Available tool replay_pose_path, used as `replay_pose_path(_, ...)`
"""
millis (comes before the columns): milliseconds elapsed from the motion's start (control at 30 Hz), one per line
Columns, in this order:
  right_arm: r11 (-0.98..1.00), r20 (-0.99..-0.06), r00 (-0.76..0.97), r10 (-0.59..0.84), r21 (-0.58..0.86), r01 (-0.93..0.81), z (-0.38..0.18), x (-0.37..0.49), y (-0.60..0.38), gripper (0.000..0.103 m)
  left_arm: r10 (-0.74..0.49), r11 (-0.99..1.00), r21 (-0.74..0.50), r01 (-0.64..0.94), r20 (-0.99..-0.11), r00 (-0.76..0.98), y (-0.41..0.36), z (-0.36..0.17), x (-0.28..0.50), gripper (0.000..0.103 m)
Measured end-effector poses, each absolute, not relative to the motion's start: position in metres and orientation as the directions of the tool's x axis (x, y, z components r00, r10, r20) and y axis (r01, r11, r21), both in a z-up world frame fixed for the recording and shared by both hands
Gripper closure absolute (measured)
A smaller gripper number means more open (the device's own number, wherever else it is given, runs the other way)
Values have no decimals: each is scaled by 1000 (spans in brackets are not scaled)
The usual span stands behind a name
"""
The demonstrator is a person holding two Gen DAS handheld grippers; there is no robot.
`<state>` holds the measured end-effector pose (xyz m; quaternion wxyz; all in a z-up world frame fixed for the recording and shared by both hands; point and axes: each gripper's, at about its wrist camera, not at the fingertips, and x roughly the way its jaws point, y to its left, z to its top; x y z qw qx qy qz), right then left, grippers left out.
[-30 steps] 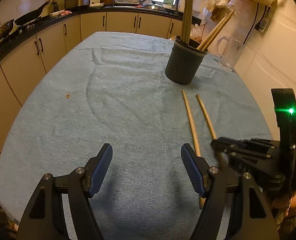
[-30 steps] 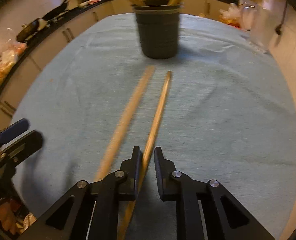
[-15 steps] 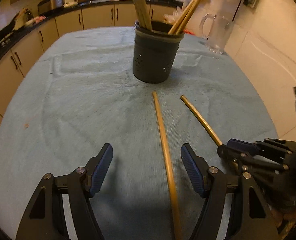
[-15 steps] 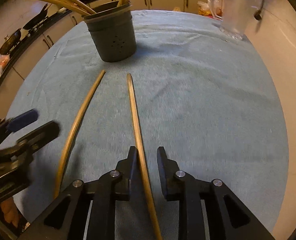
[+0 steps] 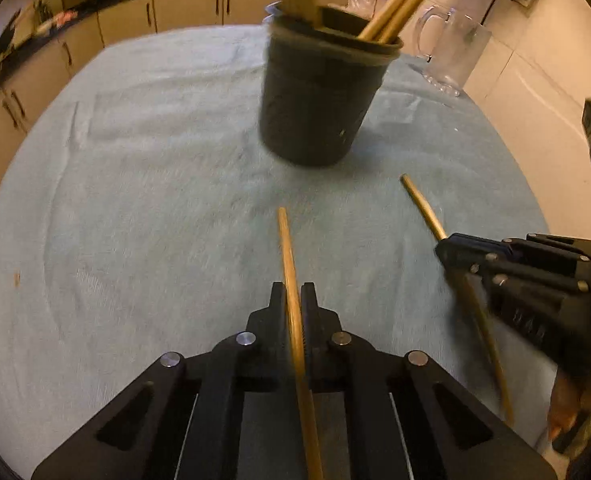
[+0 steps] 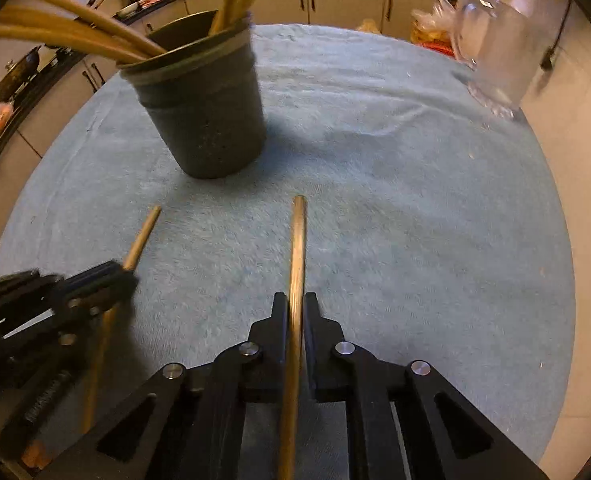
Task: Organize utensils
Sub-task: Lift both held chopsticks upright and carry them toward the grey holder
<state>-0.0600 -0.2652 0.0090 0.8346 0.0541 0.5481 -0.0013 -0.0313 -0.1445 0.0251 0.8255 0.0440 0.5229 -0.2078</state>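
Observation:
Two long wooden chopsticks lie on the blue-green cloth in front of a dark grey holder (image 5: 319,96) (image 6: 207,120) that has several more sticks standing in it. My left gripper (image 5: 293,300) is closing its jaws on the left chopstick (image 5: 285,240), pads pressing its sides. In the right wrist view it (image 6: 127,276) grips that stick (image 6: 145,232) at the left. My right gripper (image 6: 295,304) is closing on the right chopstick (image 6: 298,240), which runs between its pads. From the left wrist it (image 5: 441,246) shows on that stick (image 5: 419,204).
A clear glass pitcher (image 5: 451,52) (image 6: 499,60) stands at the back right near the pale wall. The cloth (image 5: 155,200) covers the whole table. Kitchen cabinets (image 5: 187,8) and a dark counter with pans run behind and to the left.
My left gripper slid right over the left chopstick and went from wide open to shut on it. The right jaws tightened on their stick. Both views came closer to the holder.

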Motion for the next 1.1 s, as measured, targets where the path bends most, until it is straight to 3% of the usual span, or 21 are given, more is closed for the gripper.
replay_pose_path(133, 994, -934, 352, 59, 88, 68, 10, -75, -267, 94, -306, 905, -164, 393, -893, 332, -128, 27, -39, 96)
replay_pose_path(300, 997, -940, 341, 25, 46, 55, 11, -64, -260, 80, -300, 909, -169, 381, -900, 317, -132, 27, -26, 96)
replay_pose_path(567, 997, -936, 351, -10, 16, 70, 12, -28, -248, 80, -333, 910, -198, 365, -874, 355, -133, 25, -19, 95)
replay_pose_path(667, 998, -926, 378, 12, 36, 55, 12, -30, -251, 95, -332, 907, -190, 376, -871, 363, -136, 24, -22, 98)
replay_pose_path(833, 993, -891, 453, 29, 76, 85, 27, -50, -258, 95, -334, 915, -175, 363, -835, 438, -121, 50, -41, 98)
replay_pose_path(1100, 992, -753, 658, 26, 100, 76, 102, -106, -256, 95, -369, 915, -173, 365, -726, 581, -102, 114, -86, 98)
